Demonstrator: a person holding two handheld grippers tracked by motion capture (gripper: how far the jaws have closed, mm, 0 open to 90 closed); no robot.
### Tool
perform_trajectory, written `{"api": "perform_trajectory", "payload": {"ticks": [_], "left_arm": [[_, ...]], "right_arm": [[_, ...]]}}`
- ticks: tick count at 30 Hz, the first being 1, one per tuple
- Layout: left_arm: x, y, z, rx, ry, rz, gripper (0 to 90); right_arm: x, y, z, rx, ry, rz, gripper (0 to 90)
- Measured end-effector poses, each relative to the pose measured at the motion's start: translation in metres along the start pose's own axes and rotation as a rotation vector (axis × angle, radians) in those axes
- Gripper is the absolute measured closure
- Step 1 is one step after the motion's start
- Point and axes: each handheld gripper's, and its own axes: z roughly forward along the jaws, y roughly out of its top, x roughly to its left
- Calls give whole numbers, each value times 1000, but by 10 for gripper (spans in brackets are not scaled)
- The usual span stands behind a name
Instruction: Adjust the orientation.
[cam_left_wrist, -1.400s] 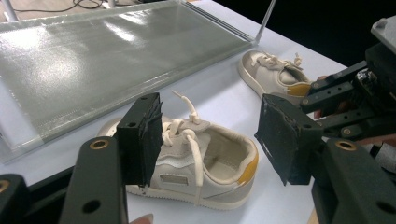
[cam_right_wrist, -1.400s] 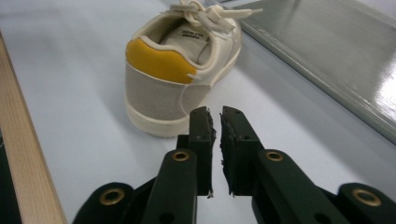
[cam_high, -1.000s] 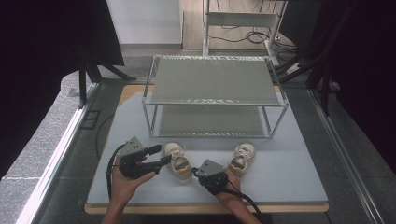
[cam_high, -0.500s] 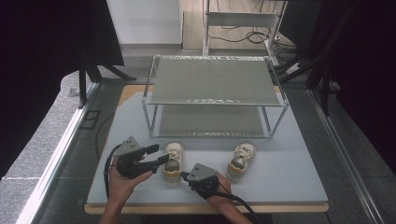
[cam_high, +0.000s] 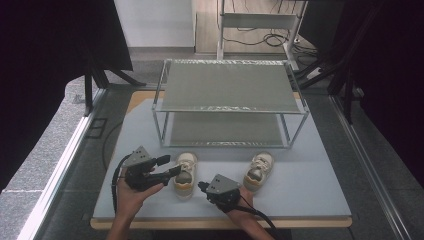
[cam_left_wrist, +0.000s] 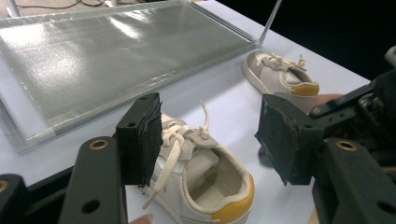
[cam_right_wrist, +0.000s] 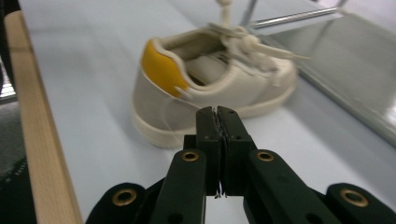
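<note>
Left gripper (cam_high: 169, 166) sits at the near left of the worktop (cam_high: 310, 195), jaws spread wide on either side of the left shoe (cam_high: 184, 174), pads clear of it. That shoe lies toe toward the rack (cam_high: 230, 102), yellow heel nearest the person. Right gripper (cam_high: 202, 186) is just right of that heel, jaws pressed together with nothing between them. The second shoe (cam_high: 258, 170) lies further right, beside the right hand (cam_high: 242, 196), just in front of the rack.
</note>
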Motion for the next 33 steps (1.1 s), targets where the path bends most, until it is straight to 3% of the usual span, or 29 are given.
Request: {"api": "perform_trajectory", "payload": {"ticks": [9, 13, 17, 21, 28, 33], "left_arm": [[0, 0, 0, 5, 4, 2, 396], [1, 0, 0, 7, 6, 3, 396], [1, -1, 2, 16, 7, 1, 395], [1, -1, 1, 14, 5, 2, 395], [2, -1, 2, 19, 3, 1, 394], [1, -1, 3, 27, 1, 7, 393]], "right_arm": [[-16, -13, -31, 6, -70, 25, 898], [-25, -14, -42, 16, -131, 15, 898], [-34, -17, -49, 26, -160, 43, 898], [-39, -21, -54, 44, -182, 46, 898], [-50, -36, -62, 73, -203, 92, 897], [-56, -43, -62, 97, -187, 125, 898]]}}
